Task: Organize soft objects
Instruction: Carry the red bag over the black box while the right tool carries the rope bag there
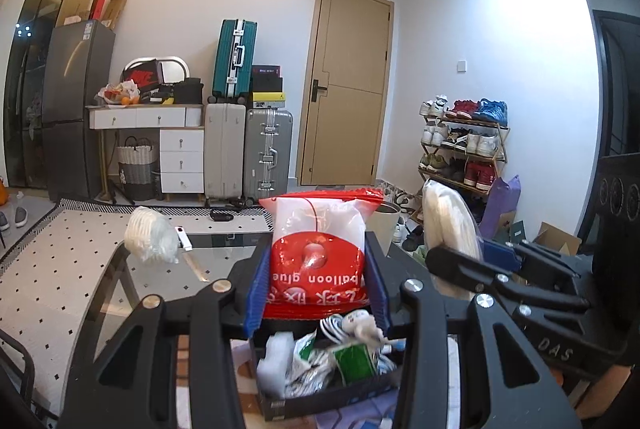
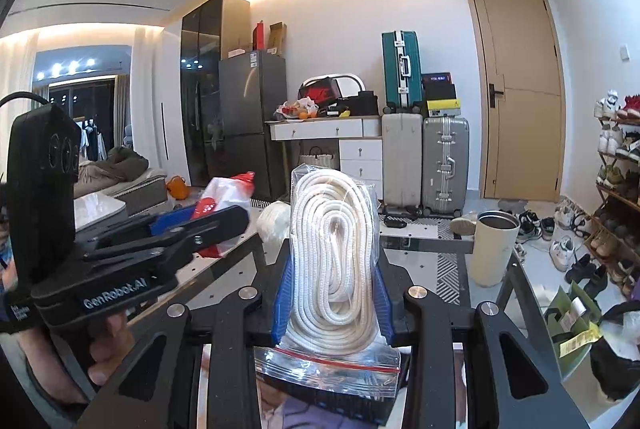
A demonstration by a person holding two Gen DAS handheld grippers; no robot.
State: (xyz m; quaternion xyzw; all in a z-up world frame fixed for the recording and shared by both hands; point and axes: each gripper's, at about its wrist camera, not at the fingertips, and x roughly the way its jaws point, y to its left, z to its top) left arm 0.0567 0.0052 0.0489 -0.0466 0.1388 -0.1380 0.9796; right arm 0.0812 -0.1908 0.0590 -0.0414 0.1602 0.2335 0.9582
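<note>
Red-and-white plastic packet [image 1: 318, 249], printed "balloon glue", stands upright, clamped between the blue pads of the left gripper [image 1: 318, 285] above a black box [image 1: 328, 385] of small wrapped items. To its right, the right gripper [image 2: 332, 305] is clamped on a clear zip bag of coiled white rope [image 2: 334, 257], red seal nearest. Farther off, another white bundle [image 1: 150, 239] lies on the glass table [image 1: 160, 281].

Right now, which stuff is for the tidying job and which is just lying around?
For the job: balloon glue packet in left tongs; bagged white rope in right tongs; black box of soft bits.
Lying about: cream tumbler, suitcases, shoe rack.
</note>
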